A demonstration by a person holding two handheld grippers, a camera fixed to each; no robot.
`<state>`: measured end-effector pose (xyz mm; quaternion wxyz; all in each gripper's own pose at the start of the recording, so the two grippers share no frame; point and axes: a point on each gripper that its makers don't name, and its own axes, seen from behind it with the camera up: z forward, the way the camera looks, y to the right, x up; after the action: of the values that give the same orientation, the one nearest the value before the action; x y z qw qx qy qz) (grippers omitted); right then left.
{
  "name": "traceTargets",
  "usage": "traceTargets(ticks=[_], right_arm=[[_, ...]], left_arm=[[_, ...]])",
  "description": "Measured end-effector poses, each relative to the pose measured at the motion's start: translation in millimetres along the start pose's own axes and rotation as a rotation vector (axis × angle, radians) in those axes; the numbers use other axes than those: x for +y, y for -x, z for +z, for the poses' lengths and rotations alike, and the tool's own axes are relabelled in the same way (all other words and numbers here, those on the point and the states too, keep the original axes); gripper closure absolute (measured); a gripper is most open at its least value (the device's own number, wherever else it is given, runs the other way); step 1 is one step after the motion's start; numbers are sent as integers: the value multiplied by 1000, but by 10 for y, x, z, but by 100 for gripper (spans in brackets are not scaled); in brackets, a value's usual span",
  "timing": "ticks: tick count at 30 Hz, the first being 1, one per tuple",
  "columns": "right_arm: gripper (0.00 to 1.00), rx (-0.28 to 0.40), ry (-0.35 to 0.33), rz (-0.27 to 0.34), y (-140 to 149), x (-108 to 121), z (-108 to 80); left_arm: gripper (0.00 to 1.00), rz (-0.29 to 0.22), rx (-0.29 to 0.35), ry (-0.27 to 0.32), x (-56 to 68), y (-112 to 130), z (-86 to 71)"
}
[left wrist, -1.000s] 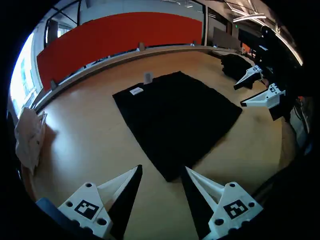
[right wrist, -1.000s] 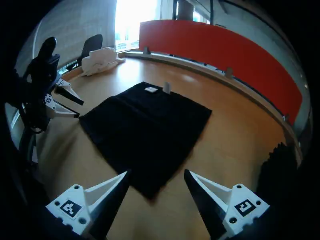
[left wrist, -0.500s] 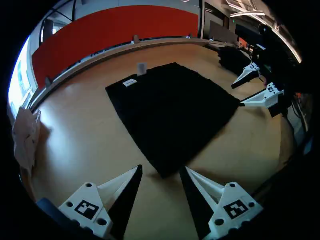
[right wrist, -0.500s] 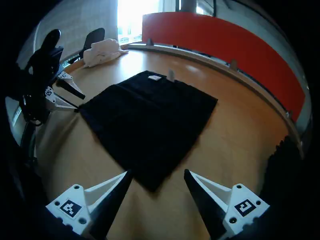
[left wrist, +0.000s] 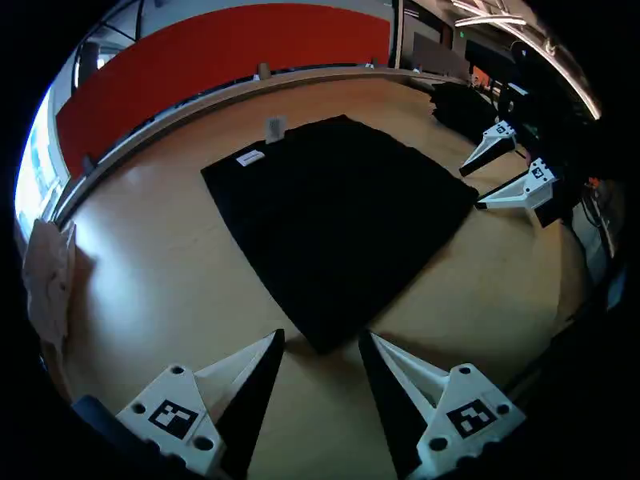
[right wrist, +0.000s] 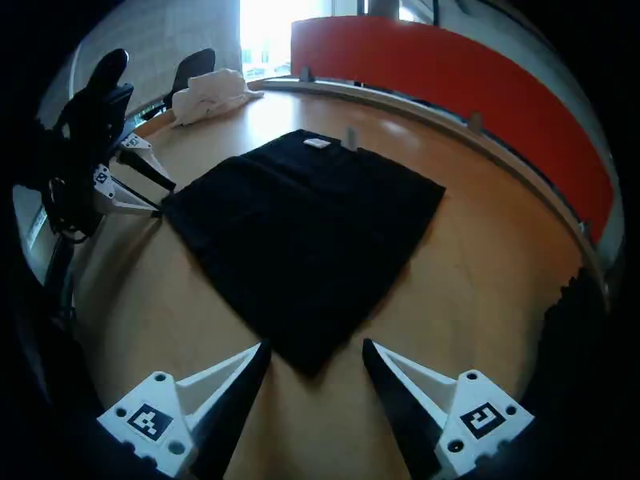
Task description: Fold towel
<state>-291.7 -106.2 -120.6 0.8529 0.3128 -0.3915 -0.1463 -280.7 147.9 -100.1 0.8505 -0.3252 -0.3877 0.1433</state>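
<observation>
Over the last second both grippers have sunk toward the table, and the right one's fingers have drawn in a little. The towel point(left wrist: 344, 216) itself has not shifted. It lies black, flat and fully spread in the middle of the table point(left wrist: 160, 264), turned so that one corner points at each camera.

The left gripper point(left wrist: 321, 336) has its fingers apart with the near corner's tip lying between them, not yet pinched. In its own view the right gripper point(right wrist: 316, 346) stands the same way at the next corner along the near edge, also parted and gripping nothing. Each tool shows in the other's view at the side of the cloth, its lower finger at or touching the corner's edge.

This pairing looks deliberate. With one corner per tool, the near edge could be lifted level and carried over to the far edge, where a small white label point(left wrist: 250, 158) lies. I judge the fold not begun, since no part of the cloth is raised or doubled.

The table is pale, glossy wood, so the thin corners may slide instead of lifting. A small grey stand point(left wrist: 274, 126) sits just beyond the far edge. A pale cloth heap point(right wrist: 210, 92) rests well off by a chair point(right wrist: 196, 68), and a dark pile point(left wrist: 456, 104) lies at the other end. A red partition point(left wrist: 216, 64) runs behind the table, with bright windows beyond.
</observation>
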Motion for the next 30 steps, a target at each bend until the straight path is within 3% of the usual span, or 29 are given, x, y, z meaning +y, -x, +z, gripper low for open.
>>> traceTargets(ticks=[12,22,30], right_arm=[[31,2,-22,-7,4,-58,-1],[33,4,-25,-9,10,-65,-6],[47,5,-32,-13,10,-87,-3]], left_arm=[[32,9,-9,5,15,-10,12],[33,8,-13,7,27,-25,20],[39,-13,-21,-10,46,-24,9]])
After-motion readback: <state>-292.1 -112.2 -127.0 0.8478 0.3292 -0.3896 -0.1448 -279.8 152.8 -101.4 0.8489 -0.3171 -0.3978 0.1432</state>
